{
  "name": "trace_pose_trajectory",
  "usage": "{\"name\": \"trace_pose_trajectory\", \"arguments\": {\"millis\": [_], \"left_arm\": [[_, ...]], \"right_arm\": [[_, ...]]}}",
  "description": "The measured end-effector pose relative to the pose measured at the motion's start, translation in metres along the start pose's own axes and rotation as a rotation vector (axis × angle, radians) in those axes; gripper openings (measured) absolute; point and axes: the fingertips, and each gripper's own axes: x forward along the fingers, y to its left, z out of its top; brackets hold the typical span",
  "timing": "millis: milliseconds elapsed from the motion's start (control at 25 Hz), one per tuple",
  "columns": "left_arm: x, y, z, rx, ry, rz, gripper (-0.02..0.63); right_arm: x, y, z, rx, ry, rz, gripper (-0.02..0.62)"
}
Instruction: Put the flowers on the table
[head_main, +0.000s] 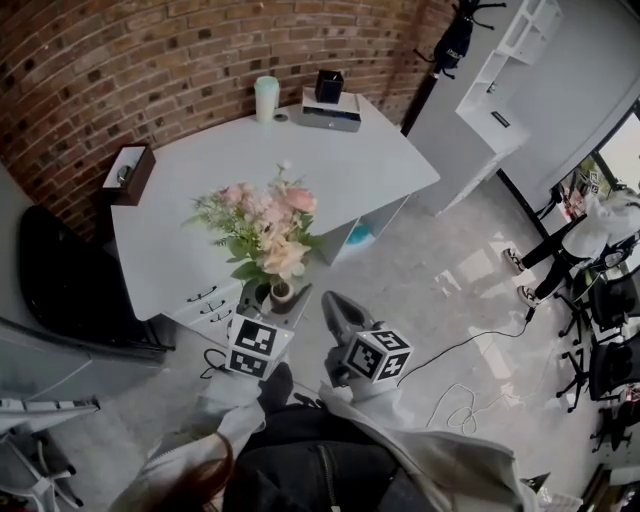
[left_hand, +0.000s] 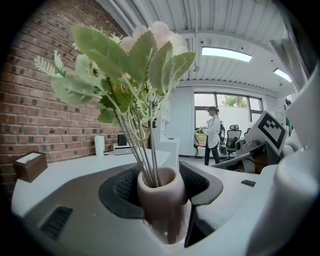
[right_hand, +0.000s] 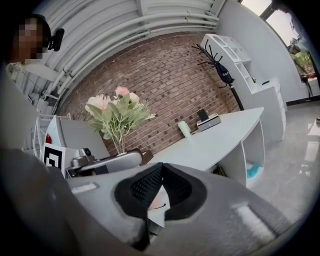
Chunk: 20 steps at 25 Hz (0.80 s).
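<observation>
A bunch of pink and cream flowers with green leaves stands upright in a small beige vase. My left gripper is shut on that vase, both pads pressing its sides, and holds it just off the near edge of the white table. In the left gripper view the vase fills the gap between the jaws and the stems and leaves rise above it. My right gripper hangs beside it to the right, shut with nothing in it. In the right gripper view the flowers show at the left.
On the table stand a brown box at the left edge, a pale green cup and a black box on a white device at the back. A coat rack, white shelves, a person, office chairs and a floor cable lie right.
</observation>
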Motion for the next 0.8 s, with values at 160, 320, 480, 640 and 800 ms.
{"name": "trace_pose_trajectory", "arguments": {"millis": [160, 320, 480, 640, 800], "left_arm": [[0.023, 0.026, 0.001, -0.003, 0.01, -0.015, 0.225], [0.042, 0.052, 0.001, 0.0, 0.013, -0.023, 0.225], [0.057, 0.079, 0.004, -0.004, 0.013, -0.033, 0.225], [0.069, 0.093, 0.001, -0.029, 0.007, -0.044, 0.225], [0.075, 0.093, 0.001, -0.058, -0.001, -0.061, 0.225]], "right_arm": [[0.034, -0.009, 0.008, 0.01, 0.013, 0.009, 0.0], [0.068, -0.016, 0.015, 0.014, 0.021, 0.019, 0.0], [0.098, -0.02, 0.027, 0.005, 0.014, 0.02, 0.0], [0.11, -0.026, 0.035, 0.0, 0.008, -0.003, 0.0], [0.11, -0.03, 0.033, 0.001, 0.018, -0.022, 0.0]]}}
